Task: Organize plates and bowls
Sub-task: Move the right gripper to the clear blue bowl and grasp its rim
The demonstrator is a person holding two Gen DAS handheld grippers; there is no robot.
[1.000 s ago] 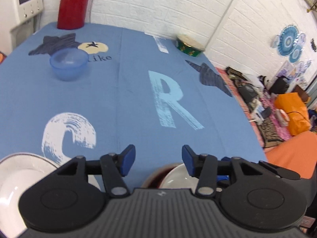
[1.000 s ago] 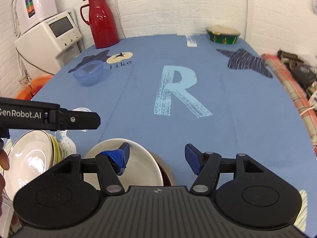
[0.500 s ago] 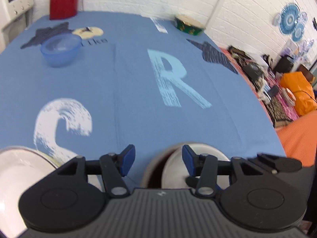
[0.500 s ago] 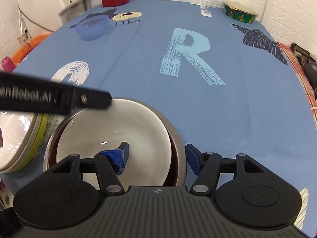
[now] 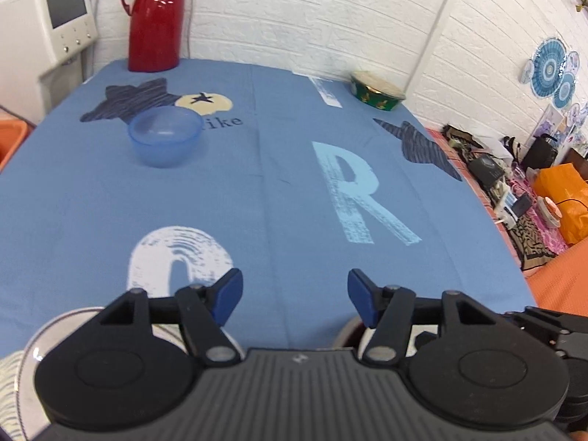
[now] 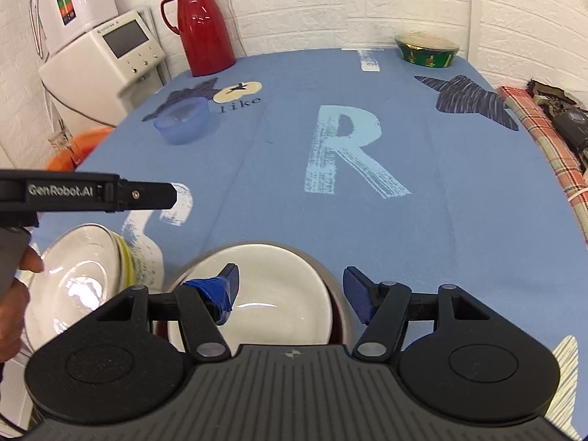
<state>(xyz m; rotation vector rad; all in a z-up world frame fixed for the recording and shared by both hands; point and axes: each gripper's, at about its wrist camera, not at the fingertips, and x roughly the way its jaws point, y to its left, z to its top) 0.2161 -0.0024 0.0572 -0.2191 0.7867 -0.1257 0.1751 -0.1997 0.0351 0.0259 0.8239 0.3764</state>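
Note:
In the right wrist view a white bowl point(image 6: 272, 294) sits nested in a dark red bowl point(image 6: 340, 316) at the table's near edge, directly under my right gripper point(image 6: 290, 290), which is open and holds nothing. To the left lies a stack of plates point(image 6: 77, 279), a white one on top of a yellow-green one. My left gripper point(image 5: 294, 294) is open and empty above the cloth; in the right wrist view my left gripper point(image 6: 161, 194) shows from the side above the plates. A translucent blue bowl point(image 5: 165, 139) stands far left, and a green patterned bowl point(image 5: 376, 90) far right.
A red thermos jug point(image 5: 156, 18) and a white appliance point(image 5: 47, 22) stand at the far left. The blue tablecloth point(image 5: 294, 169) covers the table. Clutter and an orange bag point(image 5: 562, 198) lie on the floor beyond the right edge. A hand point(image 6: 14, 294) holds the left gripper.
Both grippers have risen and tilted up, so the nested bowls have slid down and look smaller in the right wrist view. Both stay open. The dishes have not moved.

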